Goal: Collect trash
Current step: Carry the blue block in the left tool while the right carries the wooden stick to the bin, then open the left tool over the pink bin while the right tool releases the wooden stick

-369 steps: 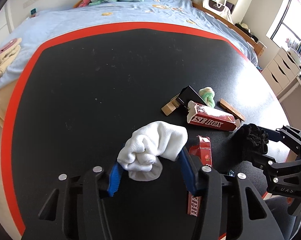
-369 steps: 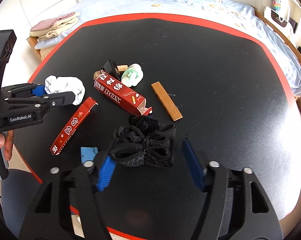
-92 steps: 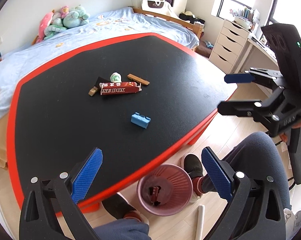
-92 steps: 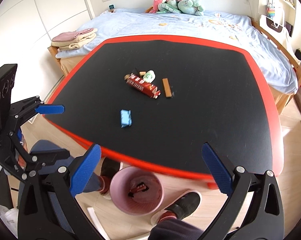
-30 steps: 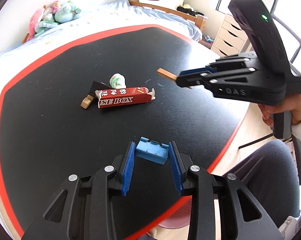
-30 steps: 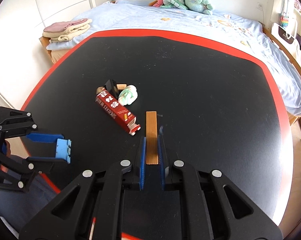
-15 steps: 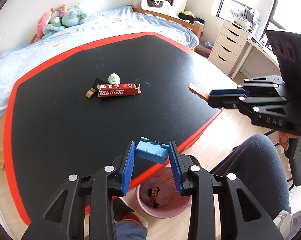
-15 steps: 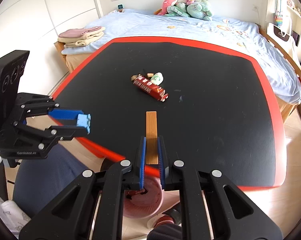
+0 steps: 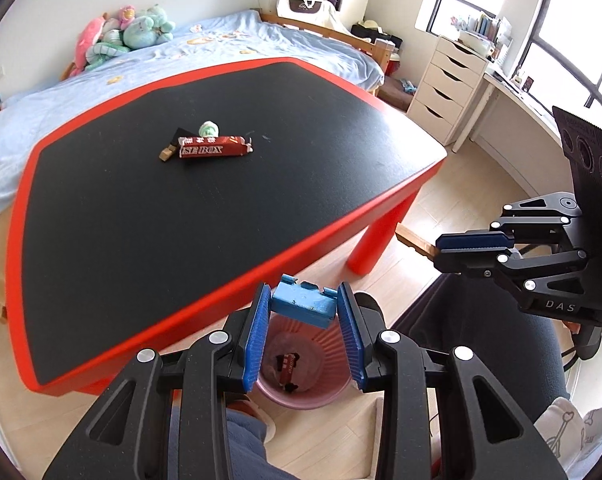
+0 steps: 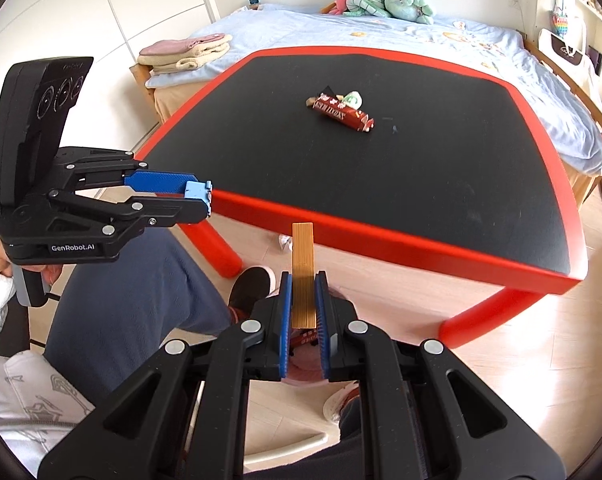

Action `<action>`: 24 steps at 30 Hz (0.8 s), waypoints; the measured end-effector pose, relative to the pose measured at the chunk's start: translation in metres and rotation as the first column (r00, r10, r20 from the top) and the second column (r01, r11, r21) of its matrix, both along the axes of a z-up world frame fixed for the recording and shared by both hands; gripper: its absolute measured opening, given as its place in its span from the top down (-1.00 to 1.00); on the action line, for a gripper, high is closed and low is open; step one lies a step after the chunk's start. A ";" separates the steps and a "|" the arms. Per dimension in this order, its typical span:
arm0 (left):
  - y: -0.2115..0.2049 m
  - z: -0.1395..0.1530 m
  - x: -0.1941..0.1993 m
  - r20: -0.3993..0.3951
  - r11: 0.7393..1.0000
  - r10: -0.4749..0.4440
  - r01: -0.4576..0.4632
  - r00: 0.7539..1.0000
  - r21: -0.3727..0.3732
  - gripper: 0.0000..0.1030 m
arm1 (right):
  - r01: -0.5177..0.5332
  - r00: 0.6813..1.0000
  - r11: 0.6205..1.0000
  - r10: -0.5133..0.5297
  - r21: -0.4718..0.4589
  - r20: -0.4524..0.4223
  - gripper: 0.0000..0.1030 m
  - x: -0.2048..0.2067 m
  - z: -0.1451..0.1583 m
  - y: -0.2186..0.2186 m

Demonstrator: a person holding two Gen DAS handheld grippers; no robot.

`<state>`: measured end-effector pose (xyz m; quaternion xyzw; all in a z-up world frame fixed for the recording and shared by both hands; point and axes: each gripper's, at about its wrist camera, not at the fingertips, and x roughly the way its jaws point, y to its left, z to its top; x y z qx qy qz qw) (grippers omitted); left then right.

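Observation:
My left gripper (image 9: 304,296) is shut on a blue block (image 9: 303,306) and holds it above the pink trash bin (image 9: 301,396) on the floor; the block also shows in the right wrist view (image 10: 199,192). My right gripper (image 10: 303,280) is shut on a flat wooden stick (image 10: 303,268), held off the table's near edge with the bin (image 10: 305,372) mostly hidden below it. The stick's end shows in the left wrist view (image 9: 415,240). A red box (image 9: 213,151), a green-white wad (image 9: 209,128) and small brown bits (image 9: 165,154) lie on the black table (image 9: 141,216).
The bin holds a red carton (image 9: 287,364) and dark scraps. The person's legs (image 10: 141,300) and shoe (image 10: 249,284) are beside the bin. A red table leg (image 9: 375,240) stands close by. A bed (image 10: 381,28) and white drawers (image 9: 445,92) lie beyond the table.
Both grippers have drawn back from the table and lowered, carrying the blue block and the wooden stick out over the floor, to above the pink bin.

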<state>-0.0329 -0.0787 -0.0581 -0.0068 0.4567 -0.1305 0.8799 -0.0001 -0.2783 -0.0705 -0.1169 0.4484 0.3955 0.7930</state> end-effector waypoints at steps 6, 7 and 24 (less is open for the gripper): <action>-0.004 -0.002 -0.010 -0.005 1.000 -0.004 0.004 1.000 -0.005 0.34 | 0.000 1.000 1.000 0.000 0.005 -0.010 0.79 -0.010 -0.002 -0.006; -0.005 -0.002 -0.010 -0.004 1.000 -0.004 0.004 1.000 -0.006 0.34 | -0.001 1.000 1.000 0.001 0.007 -0.010 0.79 -0.011 -0.001 -0.006; -0.009 -0.001 -0.015 -0.010 1.000 -0.024 0.023 1.000 -0.015 0.33 | -0.021 1.000 0.999 0.021 0.027 -0.023 0.78 -0.010 -0.001 -0.004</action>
